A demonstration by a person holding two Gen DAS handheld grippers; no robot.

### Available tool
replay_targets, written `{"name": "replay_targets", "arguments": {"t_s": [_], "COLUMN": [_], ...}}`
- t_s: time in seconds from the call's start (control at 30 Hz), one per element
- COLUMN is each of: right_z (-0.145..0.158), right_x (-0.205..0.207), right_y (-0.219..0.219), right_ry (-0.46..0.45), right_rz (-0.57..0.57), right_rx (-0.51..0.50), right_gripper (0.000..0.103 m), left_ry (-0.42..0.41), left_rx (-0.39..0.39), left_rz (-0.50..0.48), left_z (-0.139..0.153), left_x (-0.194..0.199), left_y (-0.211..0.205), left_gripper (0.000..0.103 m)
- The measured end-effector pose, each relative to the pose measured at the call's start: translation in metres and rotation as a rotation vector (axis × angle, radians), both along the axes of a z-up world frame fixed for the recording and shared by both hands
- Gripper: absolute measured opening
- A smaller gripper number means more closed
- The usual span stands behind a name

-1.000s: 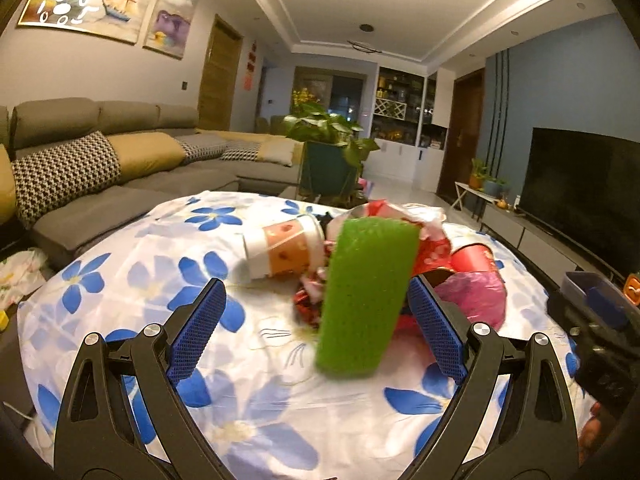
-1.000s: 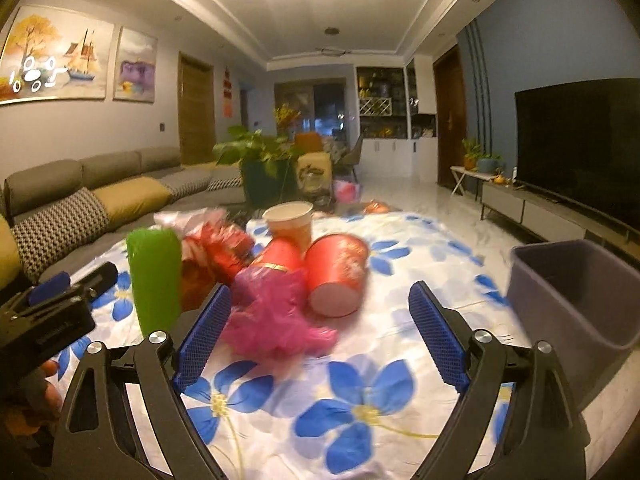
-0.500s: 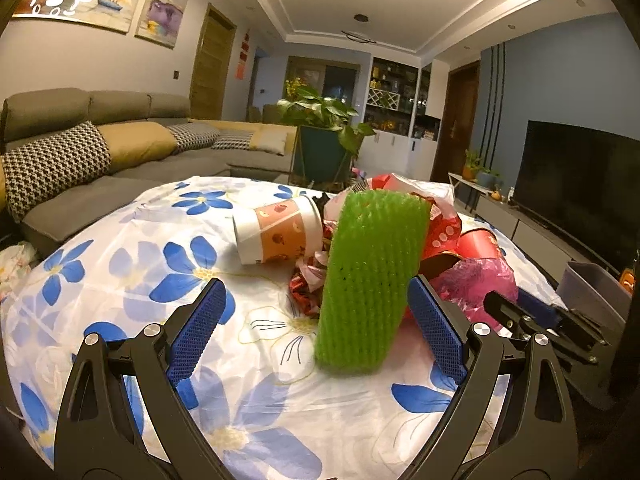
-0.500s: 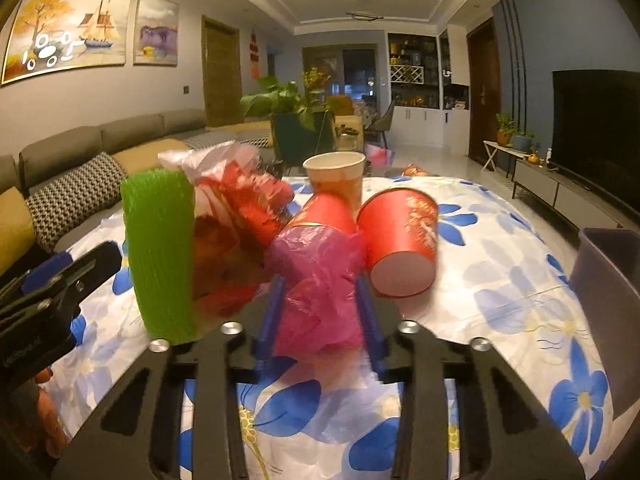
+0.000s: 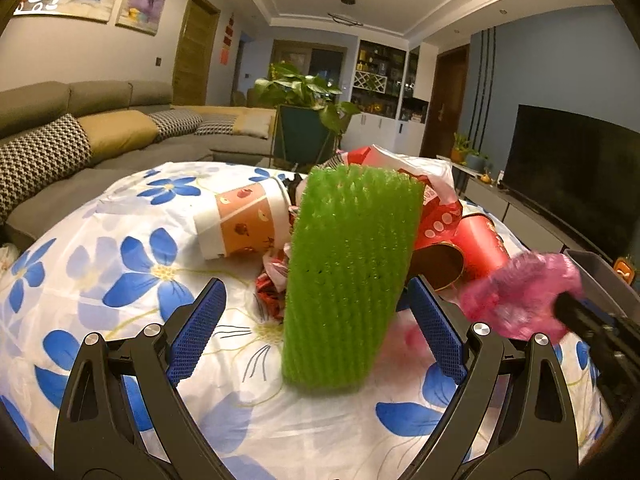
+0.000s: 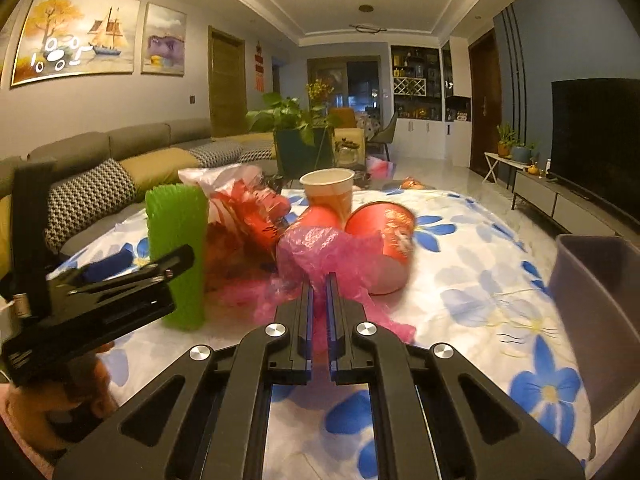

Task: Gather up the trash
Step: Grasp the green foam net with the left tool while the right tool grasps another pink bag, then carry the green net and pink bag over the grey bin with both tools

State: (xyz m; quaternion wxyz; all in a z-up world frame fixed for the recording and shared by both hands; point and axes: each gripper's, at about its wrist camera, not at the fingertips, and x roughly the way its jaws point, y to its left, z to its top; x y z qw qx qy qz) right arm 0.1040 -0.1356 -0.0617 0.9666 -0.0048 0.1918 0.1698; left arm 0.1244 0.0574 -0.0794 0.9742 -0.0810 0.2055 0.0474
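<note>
The right gripper [image 6: 319, 280], jaws just closed, pinches the crumpled pink plastic bag [image 6: 320, 250] above the floral tablecloth [image 6: 472, 280], while the wide-open left gripper [image 5: 316, 322] flanks the upright green foam-mesh sleeve [image 5: 348, 276], which could topple if nudged.

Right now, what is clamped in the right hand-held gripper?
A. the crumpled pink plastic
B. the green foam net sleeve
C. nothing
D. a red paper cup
A: the right hand-held gripper has its jaws shut on the crumpled pink plastic, while the green foam net sleeve stands untouched on the table and the red paper cup lies behind the plastic.
</note>
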Motion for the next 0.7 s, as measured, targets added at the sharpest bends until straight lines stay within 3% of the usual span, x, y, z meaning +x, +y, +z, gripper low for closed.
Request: {"name": "replay_targets", "arguments": {"t_s": [0.1,0.2,0.27,0.53,0.7], "right_z": [0.004,0.007,0.007,0.006,0.007], "right_x": [-0.004,-0.007,-0.007,-0.009,-0.014], "right_y": [-0.008,-0.012,-0.013,-0.016,-0.021], "right_ry": [-0.006,-0.015,-0.014,-0.011,-0.017], "right_rz": [-0.012,-0.022,-0.024,-0.022,-0.024], "right_rx": [0.016,0.017,0.021,0.029,0.030], "right_gripper": [0.007,0.007,0.007,0.007,0.007], "left_ry": [0.007,0.026,0.048,0.048,0.027], "left_rx": [0.014,0.013,-0.005,-0.042,-0.085], "left_rz": [-0.006,-0.018,-0.033,-0.051,-0.049], "left_z": [0.000,-0.003,-0.006,-0.008,-0.005], "left_x": [0.005,0.009,0.013,0.003,-0.015], "left_y": [-0.004,-0.004,-0.001,0.002,0.009], "left_gripper": [0.089,0.077,0.060,0.019,0.016]}}
